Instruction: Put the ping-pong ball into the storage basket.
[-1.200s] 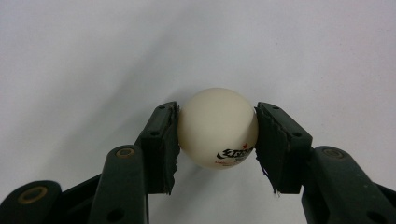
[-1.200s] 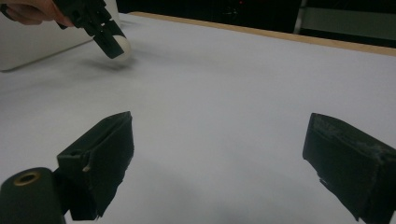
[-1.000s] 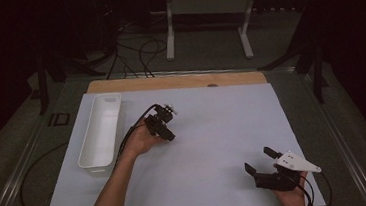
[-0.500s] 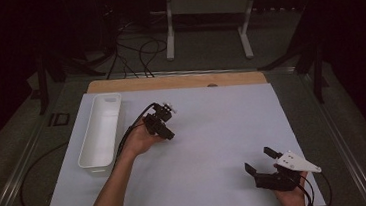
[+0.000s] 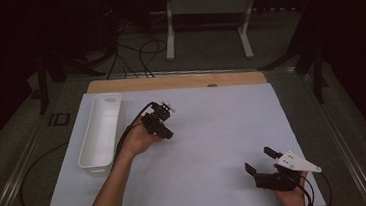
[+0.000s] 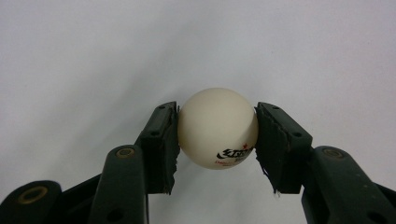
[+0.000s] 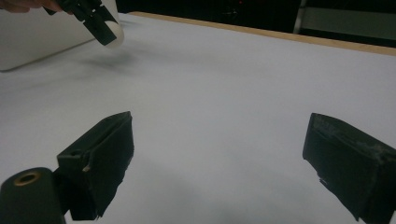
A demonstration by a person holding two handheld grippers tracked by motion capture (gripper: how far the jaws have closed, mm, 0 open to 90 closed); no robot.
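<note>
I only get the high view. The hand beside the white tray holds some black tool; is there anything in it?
Observer: Yes, the left gripper is shut on a white ping-pong ball, one of the fingers pressing each side.
Operator: Is the ball plain?
Observer: No, it has black lettering and a small red star low on one side.
Operator: And the other tool?
Observer: The right gripper is open, with nothing but the white table between its fingers.

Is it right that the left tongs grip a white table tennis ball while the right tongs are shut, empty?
Not quite: the right tongs stand open, empty, as the right gripper view shows. The left tongs do grip the white table tennis ball.
</note>
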